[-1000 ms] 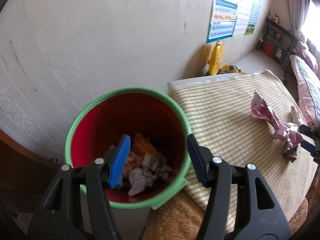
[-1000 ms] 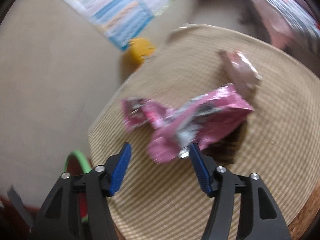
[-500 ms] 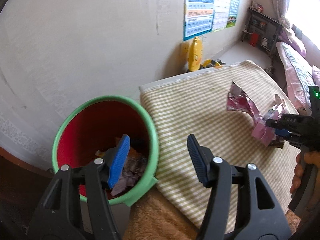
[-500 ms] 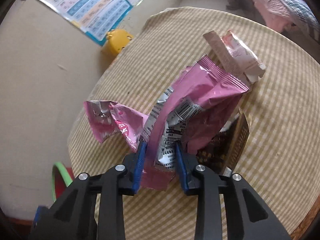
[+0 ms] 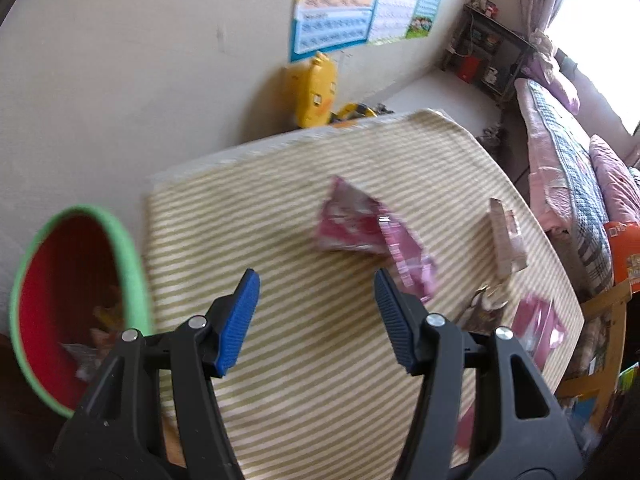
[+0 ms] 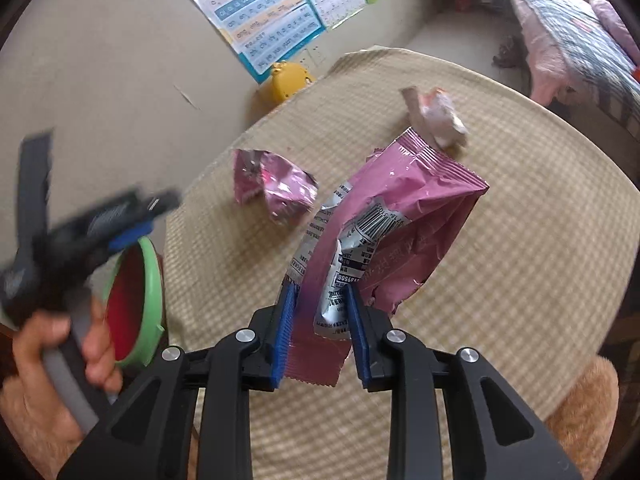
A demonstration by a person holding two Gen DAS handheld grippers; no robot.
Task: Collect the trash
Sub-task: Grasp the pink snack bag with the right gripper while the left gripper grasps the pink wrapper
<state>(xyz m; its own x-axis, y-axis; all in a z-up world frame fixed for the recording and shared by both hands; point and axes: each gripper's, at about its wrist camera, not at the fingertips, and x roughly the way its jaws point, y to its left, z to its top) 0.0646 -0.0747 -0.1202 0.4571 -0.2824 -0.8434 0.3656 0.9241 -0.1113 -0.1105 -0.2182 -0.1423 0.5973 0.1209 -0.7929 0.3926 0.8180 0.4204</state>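
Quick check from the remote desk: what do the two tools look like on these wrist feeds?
Both match. The left tool and the right tool are black plastic clamp-style frames with cut-out arms, silver round rivets at the joints and blue ribbed pads on the fingers. From the right wrist view, the left tool has a grey handle. No cables or sleeves show.

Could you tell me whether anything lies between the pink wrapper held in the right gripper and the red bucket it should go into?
Yes: the left gripper, in the person's hand, hangs right over the red bucket. Otherwise only striped cloth separates it from the pink wrapper held in the right gripper; the crumpled wrapper lies farther back.
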